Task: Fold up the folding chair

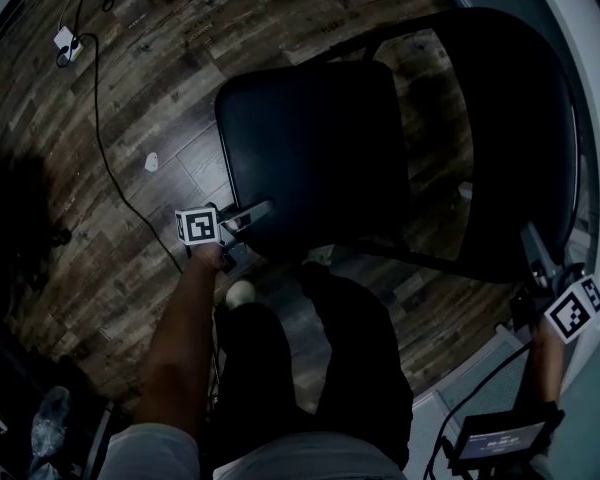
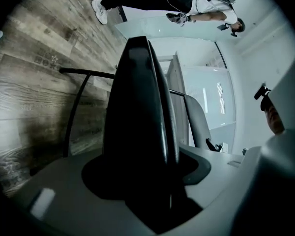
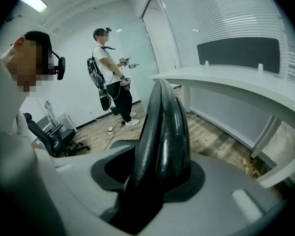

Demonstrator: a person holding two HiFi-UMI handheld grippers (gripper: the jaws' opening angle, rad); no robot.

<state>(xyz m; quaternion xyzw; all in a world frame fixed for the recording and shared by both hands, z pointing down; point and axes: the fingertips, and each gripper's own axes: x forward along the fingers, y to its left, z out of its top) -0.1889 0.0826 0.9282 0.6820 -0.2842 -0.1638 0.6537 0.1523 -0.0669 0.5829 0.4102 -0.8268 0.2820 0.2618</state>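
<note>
The black folding chair stands open on the wood floor, its padded seat (image 1: 315, 153) in the middle and its backrest (image 1: 515, 138) to the right. My left gripper (image 1: 248, 216) is at the seat's near left corner. In the left gripper view the seat's edge (image 2: 140, 122) fills the gap between the jaws of the left gripper (image 2: 160, 181), with the pads against it. My right gripper (image 1: 533, 248) sits at the backrest's near end. In the right gripper view the black backrest rim (image 3: 162, 141) runs up between the right gripper's (image 3: 152, 191) jaws, which are closed on it.
A black cable (image 1: 105, 138) runs across the floor to a white plug (image 1: 67, 41), with a white scrap (image 1: 151, 162) beside it. My legs (image 1: 310, 368) stand just in front of the chair. A white desk (image 3: 226, 80), an office chair (image 3: 49, 134) and another person (image 3: 110, 77) are nearby.
</note>
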